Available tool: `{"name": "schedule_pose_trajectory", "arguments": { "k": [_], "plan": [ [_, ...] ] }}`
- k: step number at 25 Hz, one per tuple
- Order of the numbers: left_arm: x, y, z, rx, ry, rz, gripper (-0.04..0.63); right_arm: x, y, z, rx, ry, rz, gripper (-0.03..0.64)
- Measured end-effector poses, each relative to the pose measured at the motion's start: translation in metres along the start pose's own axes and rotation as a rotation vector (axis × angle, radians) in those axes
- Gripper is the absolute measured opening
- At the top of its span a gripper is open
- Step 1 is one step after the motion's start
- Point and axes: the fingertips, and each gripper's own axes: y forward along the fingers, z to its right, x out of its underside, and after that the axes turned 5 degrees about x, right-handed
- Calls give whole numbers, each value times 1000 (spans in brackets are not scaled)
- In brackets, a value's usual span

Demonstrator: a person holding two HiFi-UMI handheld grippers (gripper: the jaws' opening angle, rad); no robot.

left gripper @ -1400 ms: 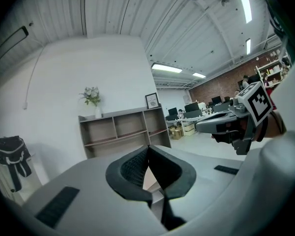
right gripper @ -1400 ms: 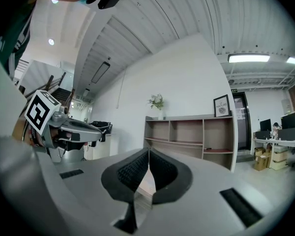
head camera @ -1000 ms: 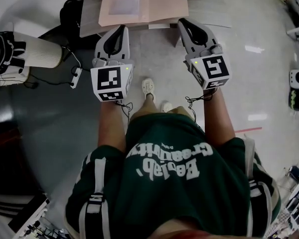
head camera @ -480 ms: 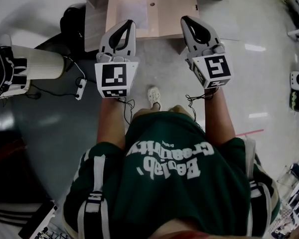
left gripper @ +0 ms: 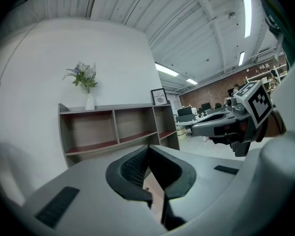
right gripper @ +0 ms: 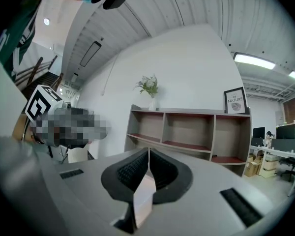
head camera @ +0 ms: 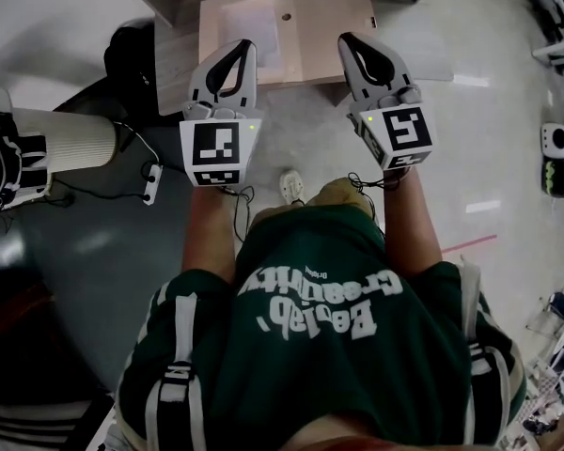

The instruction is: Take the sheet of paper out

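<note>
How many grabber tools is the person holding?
2. The left gripper is at the left of the head view, the right gripper at the right; each has its jaws shut on the near edge of the tan folder. None seems hidden.

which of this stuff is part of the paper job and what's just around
Job: folder, white sheet, left gripper, right gripper, both shut on the folder.
Around: shelf, flower vase, framed print, ribbed white cylinder.

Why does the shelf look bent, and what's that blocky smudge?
Left gripper view and right gripper view: wide-angle lenses bow the shelf and darken the corners. Right gripper view: the mosaic patch was added afterwards to hide a face. Head view: lights glare off the floor.
</note>
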Motion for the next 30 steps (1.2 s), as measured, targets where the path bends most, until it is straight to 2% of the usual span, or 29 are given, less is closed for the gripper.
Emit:
{"name": "schedule_pose_trajectory", "arguments": {
  "k": [7,14,26,30],
  "plan": [
    [10,12,-16,1,-11,-14,19,7,21,0,-4,-1,-21,36],
    [18,24,-33,-30,-9,-40,20,11,52,-1,-50,4,-15,36],
    [19,81,-77,-161,-34,-41,20,23,142,23,-189,14,-11,35],
    [20,109,-88,-193,-35,-40,20,45,167,38,-238,12,-112,37]
  ]
}}
